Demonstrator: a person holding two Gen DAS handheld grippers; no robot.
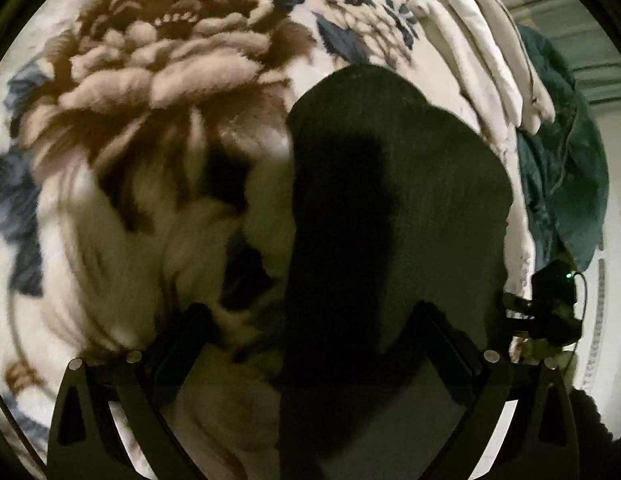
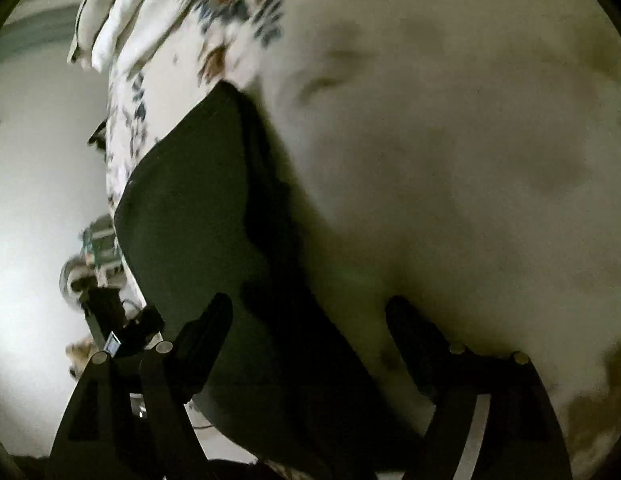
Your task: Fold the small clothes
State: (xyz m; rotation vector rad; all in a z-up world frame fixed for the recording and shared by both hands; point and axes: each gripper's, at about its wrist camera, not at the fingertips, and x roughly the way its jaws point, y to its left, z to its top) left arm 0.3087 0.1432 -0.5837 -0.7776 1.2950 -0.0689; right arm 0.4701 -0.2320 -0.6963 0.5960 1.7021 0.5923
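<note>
A small dark garment lies flat on the floral blanket, near the bed's right edge. My left gripper hangs over its near end with the jaws wide apart; the cloth runs between the fingers and nothing presses on it. In the right wrist view the same dark garment lies left of centre. My right gripper is open above its right edge, with one finger over the cloth and the other over the pale blanket. Each gripper shows at the edge of the other's view, as right gripper and left gripper.
Several folded white cloths are stacked at the far right of the bed, seen again as white cloths. A teal garment hangs over the bed's edge beside them. Beyond the edge is pale floor.
</note>
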